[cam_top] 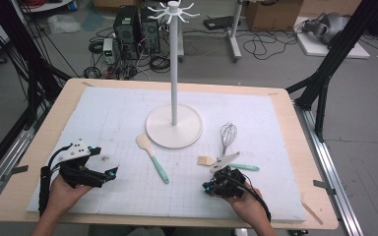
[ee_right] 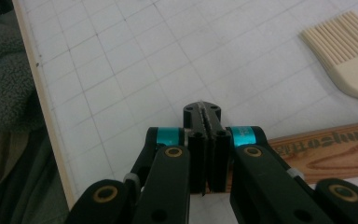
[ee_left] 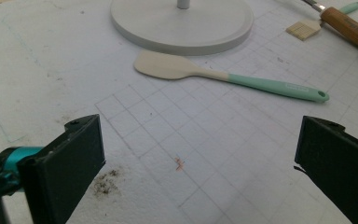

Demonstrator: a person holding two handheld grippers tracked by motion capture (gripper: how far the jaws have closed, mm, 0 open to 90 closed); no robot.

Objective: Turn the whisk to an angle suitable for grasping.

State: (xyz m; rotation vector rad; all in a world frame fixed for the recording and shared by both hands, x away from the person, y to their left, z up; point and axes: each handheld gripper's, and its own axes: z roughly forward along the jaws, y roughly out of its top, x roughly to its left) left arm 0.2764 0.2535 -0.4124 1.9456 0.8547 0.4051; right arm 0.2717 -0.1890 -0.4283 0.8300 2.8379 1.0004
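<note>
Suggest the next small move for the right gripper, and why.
Probably open the right gripper. Its jaws stand pressed together with nothing between them, close against the wooden handle of the brush lying flat on the mat. While shut, they cannot straddle that handle.

1. The right gripper (ee_right: 204,154) has its black jaws pressed together, nothing between them.
2. A cream flat-bristled pastry brush (ee_right: 349,56) lies beyond the fingers, upper right.
3. A lettered wooden handle (ee_right: 326,151) passes just behind the right finger.
</note>
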